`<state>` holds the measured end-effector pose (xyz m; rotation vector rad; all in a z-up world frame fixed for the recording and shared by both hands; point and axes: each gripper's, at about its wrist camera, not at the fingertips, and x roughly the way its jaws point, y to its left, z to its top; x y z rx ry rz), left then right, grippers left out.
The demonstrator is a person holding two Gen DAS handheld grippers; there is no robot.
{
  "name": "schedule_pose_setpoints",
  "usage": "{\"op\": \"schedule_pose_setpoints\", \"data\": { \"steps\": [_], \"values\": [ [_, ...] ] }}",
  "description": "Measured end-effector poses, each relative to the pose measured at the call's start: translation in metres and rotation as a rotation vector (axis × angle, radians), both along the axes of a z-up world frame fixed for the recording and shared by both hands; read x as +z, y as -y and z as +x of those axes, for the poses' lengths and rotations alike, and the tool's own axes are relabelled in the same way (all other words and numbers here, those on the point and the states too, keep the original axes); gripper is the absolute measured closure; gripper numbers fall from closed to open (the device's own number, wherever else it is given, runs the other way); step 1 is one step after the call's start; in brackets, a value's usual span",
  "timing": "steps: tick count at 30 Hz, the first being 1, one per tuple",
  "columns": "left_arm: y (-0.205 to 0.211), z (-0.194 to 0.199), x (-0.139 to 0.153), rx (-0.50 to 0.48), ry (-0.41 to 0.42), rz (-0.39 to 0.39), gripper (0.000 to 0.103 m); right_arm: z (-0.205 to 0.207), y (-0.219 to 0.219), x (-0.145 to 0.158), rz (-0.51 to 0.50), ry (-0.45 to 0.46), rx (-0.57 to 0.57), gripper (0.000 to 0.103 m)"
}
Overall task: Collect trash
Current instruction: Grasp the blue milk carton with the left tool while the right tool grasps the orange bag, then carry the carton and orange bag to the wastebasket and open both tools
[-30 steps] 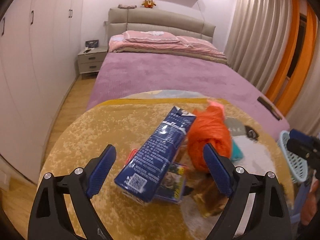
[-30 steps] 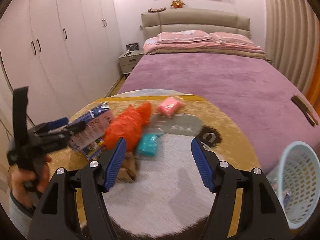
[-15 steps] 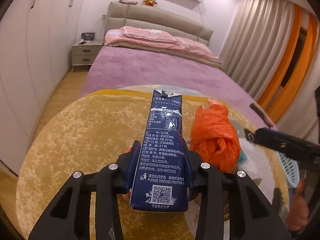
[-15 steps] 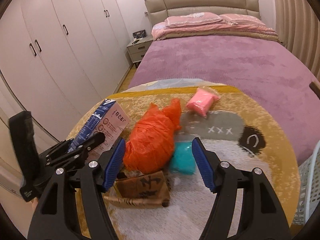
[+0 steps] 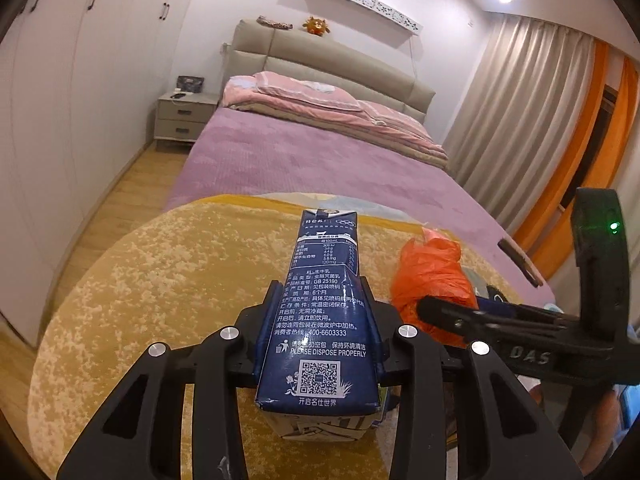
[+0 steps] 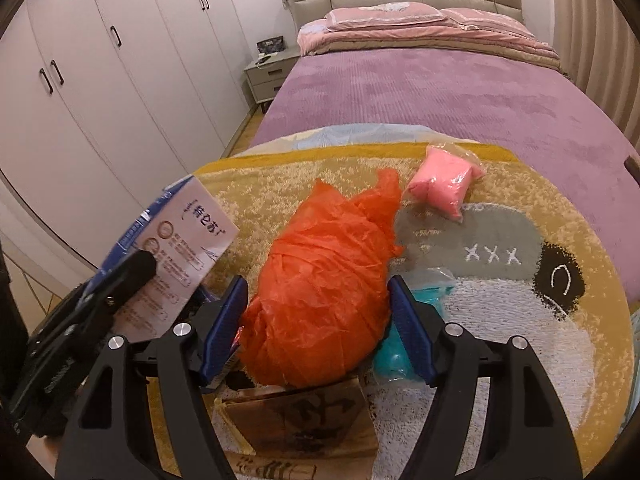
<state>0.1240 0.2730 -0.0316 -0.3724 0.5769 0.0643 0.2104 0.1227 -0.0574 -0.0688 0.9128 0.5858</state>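
A dark blue milk carton (image 5: 324,320) is clamped between the pads of my left gripper (image 5: 320,292), pointing away along the fingers above the yellow rug. In the right wrist view the carton (image 6: 188,248) shows its white face at the left, with a left gripper finger (image 6: 132,268) over it. My right gripper (image 6: 317,286) is open and straddles a crumpled orange plastic bag (image 6: 324,296); its blue pads stand close beside the bag's sides. The bag (image 5: 432,272) also appears right of the carton, behind a right gripper finger (image 5: 448,316).
On the round yellow rug (image 6: 520,360) lie a pink packet (image 6: 444,184), a teal packet (image 6: 394,360) and a brown cardboard box (image 6: 304,416) under the bag. A purple bed (image 6: 440,92) stands beyond, white wardrobes (image 6: 100,80) along the left, and a nightstand (image 5: 184,120).
My left gripper went from wide open around the carton to shut on it, and the carton now lines up with the fingers. My right gripper moved left and down onto the orange bag.
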Motion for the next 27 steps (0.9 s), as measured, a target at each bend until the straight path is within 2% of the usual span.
{"op": "schedule_pose_setpoints", "data": {
  "steps": [4,7,12,17,24,27],
  "values": [
    [-0.002,0.000,0.001,0.000,0.006,-0.019,0.068,-0.001,-0.001,0.001,0.000,0.013,0.007,0.059],
    [-0.004,-0.004,0.003,-0.002,0.027,-0.045,0.068,-0.002,0.002,0.004,0.007,0.028,0.011,0.066],
    [0.000,-0.010,0.011,-0.025,0.078,-0.050,0.068,-0.009,0.012,0.017,0.039,0.059,0.005,0.068],
    [0.017,-0.019,0.032,-0.067,0.132,-0.046,0.068,-0.020,0.039,0.044,0.087,0.104,-0.016,0.068],
    [0.062,-0.034,0.060,-0.158,0.187,-0.038,0.068,-0.039,0.108,0.079,0.176,0.156,-0.101,0.068],
    [0.084,-0.031,0.072,-0.212,0.201,-0.031,0.068,-0.047,0.142,0.090,0.171,0.190,-0.156,0.068]
  ]
}}
